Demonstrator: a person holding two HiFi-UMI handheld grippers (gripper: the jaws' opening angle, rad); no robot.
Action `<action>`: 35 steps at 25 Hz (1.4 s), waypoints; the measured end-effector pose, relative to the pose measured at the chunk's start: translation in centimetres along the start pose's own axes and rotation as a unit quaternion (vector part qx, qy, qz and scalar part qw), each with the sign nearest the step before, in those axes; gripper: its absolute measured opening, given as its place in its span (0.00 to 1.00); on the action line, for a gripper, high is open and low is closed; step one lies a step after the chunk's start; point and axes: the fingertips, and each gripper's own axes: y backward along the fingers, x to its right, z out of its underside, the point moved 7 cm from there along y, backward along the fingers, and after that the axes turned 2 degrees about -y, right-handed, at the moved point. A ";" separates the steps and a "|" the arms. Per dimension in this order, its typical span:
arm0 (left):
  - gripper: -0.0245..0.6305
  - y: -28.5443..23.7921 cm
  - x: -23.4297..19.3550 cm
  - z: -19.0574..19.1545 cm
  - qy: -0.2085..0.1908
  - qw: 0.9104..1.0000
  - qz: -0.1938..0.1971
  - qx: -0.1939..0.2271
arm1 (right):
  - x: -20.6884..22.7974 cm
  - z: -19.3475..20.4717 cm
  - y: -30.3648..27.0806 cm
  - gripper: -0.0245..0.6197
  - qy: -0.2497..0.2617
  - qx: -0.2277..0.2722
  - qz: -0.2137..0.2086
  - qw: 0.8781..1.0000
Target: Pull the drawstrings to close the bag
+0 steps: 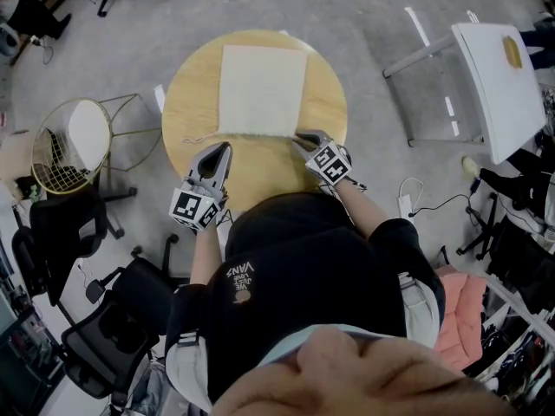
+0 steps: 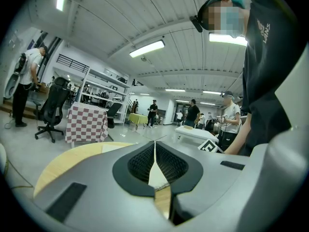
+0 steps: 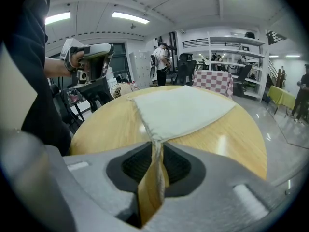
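Right gripper [image 3: 156, 146]: jaws closed tight on a drawstring [image 3: 157, 161] at the near right corner of the bag [image 3: 181, 110]. The cream strand runs from that corner straight in between the pads.

Left gripper [image 2: 154, 143]: jaws closed with the tips meeting, and nothing is seen clamped. The slit behind the tips shows only a sliver of cream fabric with wood below it.

The bag lies flat on the round wooden surface [image 1: 325, 102], its drawstring edge toward the person.

Differences between views:
- **Head view only:** a second drawstring [image 1: 198, 139] lies loose on the surface, trailing leftward from the bag's near left corner. The left gripper's tip is near that corner.
- **Right gripper view only:** the left gripper is raised clear of the surface, left of the bag, held in a hand [image 3: 71, 59].
- **Left gripper view only:** the right gripper's marker cube [image 2: 211, 146] shows low at the right. A checked table [image 2: 86, 123] and several standing people show far behind it.

Obstructions: the person's dark torso [image 1: 303, 276] covers the near rim of the surface in the head view. It also fills the right side of the left gripper view.

Surroundings, placed from the bag:
- Left of the bag, on the floor, is a gold wire basket [image 1: 65, 150].
- Left and nearer are two black chairs [image 1: 61, 224].
- Right of the bag is a white table [image 1: 499, 85].
- Right and nearer is a pink cloth [image 1: 460, 315].

Count: one bag, two drawstrings, two grippers, one surface.
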 end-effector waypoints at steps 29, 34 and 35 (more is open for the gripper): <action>0.06 -0.1 -2.6 4.7 -0.003 0.999 -0.003 -0.042 | 0.7 1.0 1.6 0.05 -0.035 -0.001 0.035 0.999; 0.06 0.4 -3.9 6.3 0.006 0.998 -0.017 -0.066 | 0.6 1.1 1.7 0.05 -0.039 -0.002 0.039 0.998; 0.06 0.5 -4.3 6.6 0.008 0.997 -0.019 -0.072 | 0.5 1.0 1.7 0.05 -0.039 -0.003 0.040 0.998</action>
